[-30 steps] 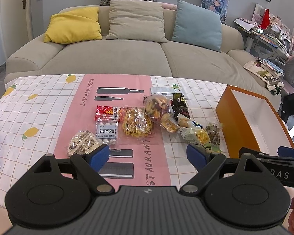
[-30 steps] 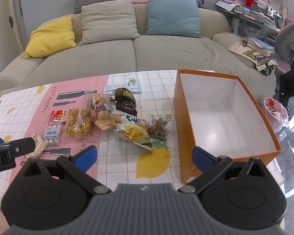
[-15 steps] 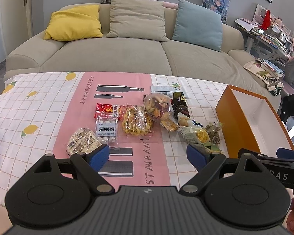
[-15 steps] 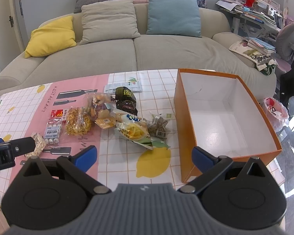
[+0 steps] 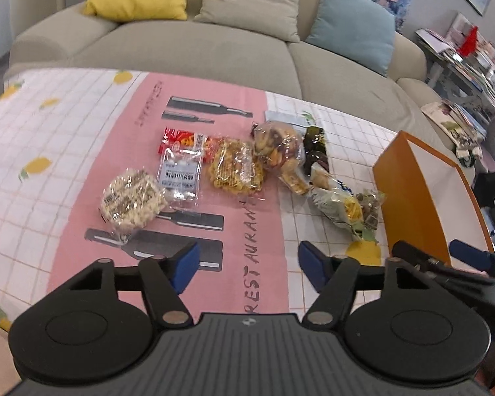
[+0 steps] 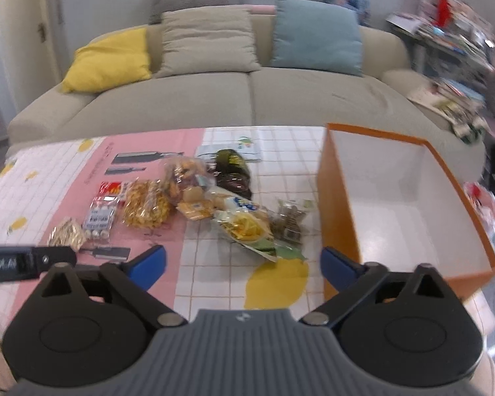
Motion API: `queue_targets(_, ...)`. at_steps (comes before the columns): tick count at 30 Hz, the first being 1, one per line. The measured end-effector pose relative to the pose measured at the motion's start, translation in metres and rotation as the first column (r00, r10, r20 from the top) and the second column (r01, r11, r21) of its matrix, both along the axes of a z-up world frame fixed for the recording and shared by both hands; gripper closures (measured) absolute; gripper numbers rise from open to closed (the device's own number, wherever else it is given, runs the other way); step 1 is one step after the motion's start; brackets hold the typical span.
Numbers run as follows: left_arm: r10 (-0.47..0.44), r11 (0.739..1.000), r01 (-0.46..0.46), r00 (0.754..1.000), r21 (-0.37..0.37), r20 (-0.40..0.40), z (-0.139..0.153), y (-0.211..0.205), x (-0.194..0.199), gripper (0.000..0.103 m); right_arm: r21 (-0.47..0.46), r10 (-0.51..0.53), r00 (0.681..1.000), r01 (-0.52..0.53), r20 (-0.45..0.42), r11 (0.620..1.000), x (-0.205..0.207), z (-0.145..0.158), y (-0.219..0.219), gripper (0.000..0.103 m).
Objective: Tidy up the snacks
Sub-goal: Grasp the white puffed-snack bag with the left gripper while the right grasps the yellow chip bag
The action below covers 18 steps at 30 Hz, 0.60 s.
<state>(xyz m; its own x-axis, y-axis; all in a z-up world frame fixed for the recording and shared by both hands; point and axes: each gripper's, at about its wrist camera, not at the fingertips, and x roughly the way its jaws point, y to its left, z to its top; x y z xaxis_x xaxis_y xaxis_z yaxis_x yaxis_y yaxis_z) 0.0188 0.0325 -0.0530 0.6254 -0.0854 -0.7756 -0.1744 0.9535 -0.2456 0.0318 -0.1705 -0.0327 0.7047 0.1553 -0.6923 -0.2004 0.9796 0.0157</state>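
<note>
Both jaws have just been closing on nothing: the left hand-held gripper (image 5: 247, 260) and right hand-held gripper (image 6: 242, 264) are half-open. The snack packets (image 5: 237, 168) are heaped mid-frame on the worktop (image 5: 36, 125), left of the empty orange box (image 6: 396, 204); 1 edge packet is best pinched squarely.

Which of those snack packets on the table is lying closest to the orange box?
The small clear packet of brownish pieces, at the right end of the pile, lies nearest the orange box. The yellow chip bag is next to it, farther from the box.
</note>
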Motion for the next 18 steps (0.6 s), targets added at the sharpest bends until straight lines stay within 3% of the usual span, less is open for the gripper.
queue_targets(2, 0.008, 1.0, -0.009, 1.0, -0.03, -0.015, -0.01, 0.006, 0.006, 0.047, -0.033, 0.038, 0.999, -0.038, -0.001, 0.999, 0.006, -0.008, 0.007, 0.019)
queue_targets(3, 0.005, 0.999, -0.006, 1.0, -0.042, -0.026, -0.016, 0.008, 0.009, 0.051, -0.046, 0.049, 0.999, -0.049, -0.004, 0.998, 0.009, -0.013, 0.01, 0.024)
queue_targets(7, 0.057, 0.995, -0.062, 0.996, -0.075, -0.07, -0.037, 0.017, 0.022, 0.052, -0.08, 0.081, 0.996, -0.084, -0.045, 0.993, 0.027, -0.033, 0.022, 0.028)
queue_targets(9, 0.124, 0.988, -0.132, 0.988, -0.083, -0.089, -0.046, 0.024, 0.027, 0.052, -0.087, 0.082, 0.994, -0.088, -0.073, 0.992, 0.037, -0.043, 0.026, 0.025)
queue_targets(11, 0.125, 0.989, -0.132, 0.987, -0.065, -0.099, -0.051, 0.028, 0.034, 0.052, -0.086, 0.083, 0.992, -0.092, -0.096, 0.992, 0.046, -0.051, 0.03, 0.022)
queue_targets(13, 0.088, 0.995, -0.084, 0.992, 0.052, -0.088, -0.053, 0.026, 0.044, 0.043, -0.084, 0.086, 0.991, -0.095, -0.106, 0.992, 0.052, -0.058, 0.034, 0.02)
queue_targets(16, 0.127, 0.979, -0.107, 0.986, 0.176, -0.107, -0.055, 0.03, 0.059, 0.017, -0.092, 0.089, 0.987, -0.101, -0.131, 0.991, 0.064, -0.068, 0.04, 0.02)
queue_targets(18, 0.139, 0.967, -0.119, 0.987, 0.225, -0.075, -0.055, 0.036, 0.064, 0.019, -0.091, 0.084, 0.986, -0.098, -0.145, 0.991, 0.071, -0.074, 0.041, 0.02)
